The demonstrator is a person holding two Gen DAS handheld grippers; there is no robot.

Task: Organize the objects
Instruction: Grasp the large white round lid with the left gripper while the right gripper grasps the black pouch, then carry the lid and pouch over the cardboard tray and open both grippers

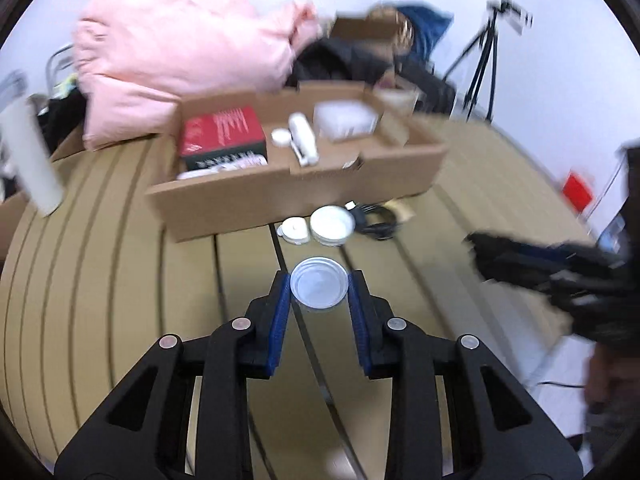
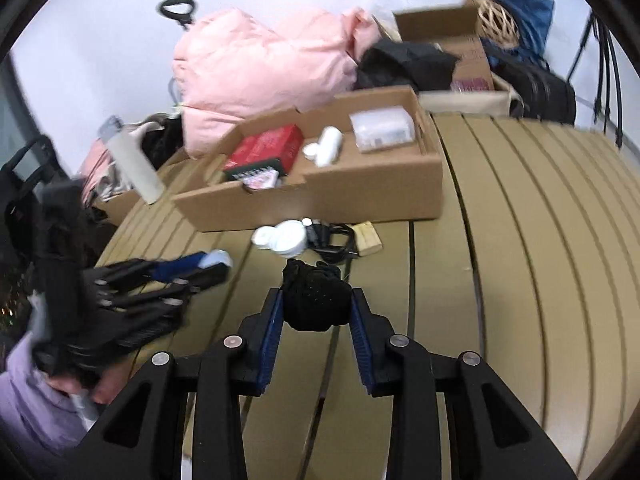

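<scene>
While both tools grip, slats [image 2: 540, 240] lie open.

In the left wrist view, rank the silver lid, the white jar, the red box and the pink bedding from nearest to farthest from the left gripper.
1. Silver lid: between the left gripper pads.
2. White jar: on the table, ahead.
3. Red box: inside the cardboard box, left end.
4. Pink bedding: behind the box, left.

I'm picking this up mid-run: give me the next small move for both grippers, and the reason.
Probably carry both forward to the cardboard box and release inside. The left gripper already clamps a round tin lid, the right gripper a black mesh bundle, and the box holds sorted things with bare floor left.
</scene>
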